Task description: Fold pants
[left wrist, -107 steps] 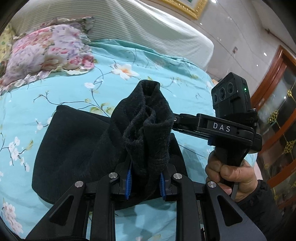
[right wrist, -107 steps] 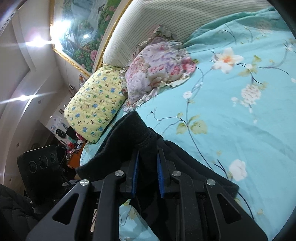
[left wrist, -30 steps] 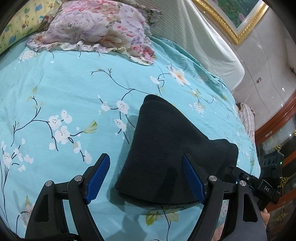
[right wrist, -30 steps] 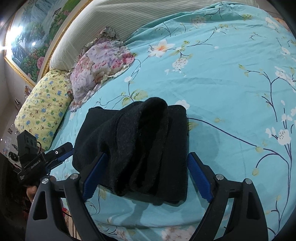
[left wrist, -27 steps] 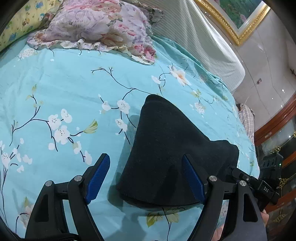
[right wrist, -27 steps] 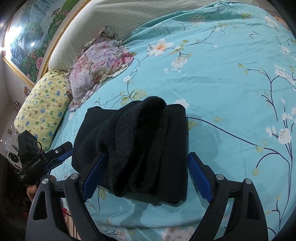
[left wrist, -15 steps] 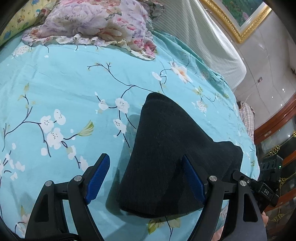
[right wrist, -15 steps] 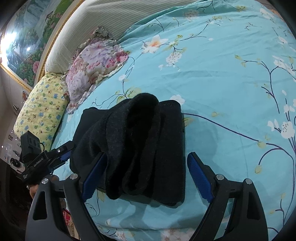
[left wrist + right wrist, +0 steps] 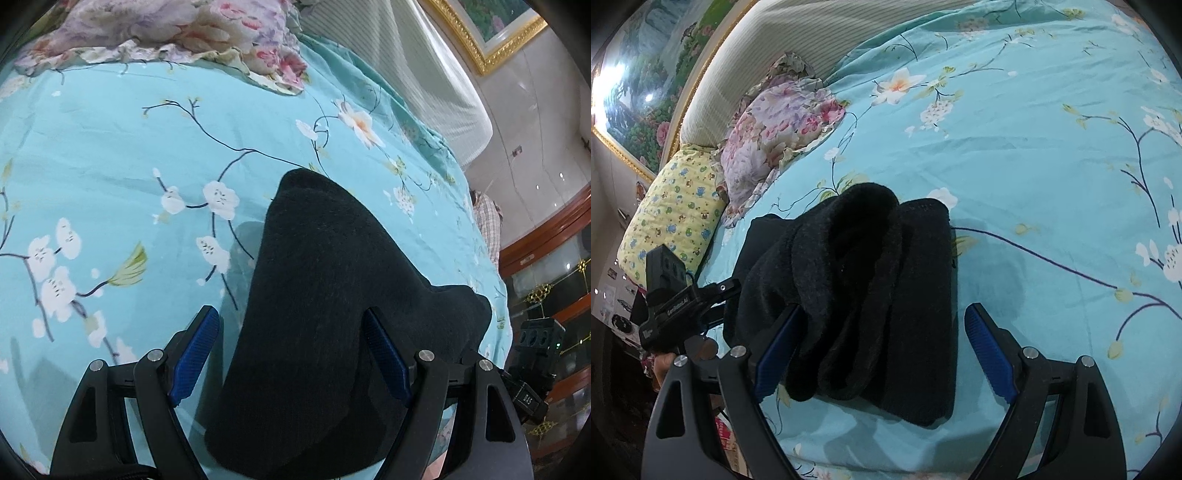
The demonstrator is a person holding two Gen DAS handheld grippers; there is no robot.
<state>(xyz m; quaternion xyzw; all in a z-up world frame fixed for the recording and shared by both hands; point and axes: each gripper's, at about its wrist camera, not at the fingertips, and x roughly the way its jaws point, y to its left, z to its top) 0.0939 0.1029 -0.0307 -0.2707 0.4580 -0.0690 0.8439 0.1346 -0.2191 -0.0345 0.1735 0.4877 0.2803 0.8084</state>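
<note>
The pants (image 9: 325,302) lie as a folded black bundle on the bed (image 9: 110,155), which carries a turquoise sheet printed with blossom branches.

Left gripper (image 9: 291,354): jaws spread wide. The near end of the bundle sits between them, and neither blue pad (image 9: 195,349) presses on the cloth; a strip of sheet shows between the left pad and the fabric. The bundle runs forward from the jaws and narrows to a rounded tip ahead.

Right gripper (image 9: 882,347): jaws spread wide. The bundle (image 9: 857,288) lies between them, set toward the left jaw, whose pad (image 9: 775,343) sits at the edge of the thick rolled layers; whether it touches them cannot be told. The right pad stands clear over bare sheet.

A floral pillow (image 9: 775,125) and a yellow pillow (image 9: 672,206) lie ahead and left of the right jaws, against the striped headboard (image 9: 798,33).
</note>
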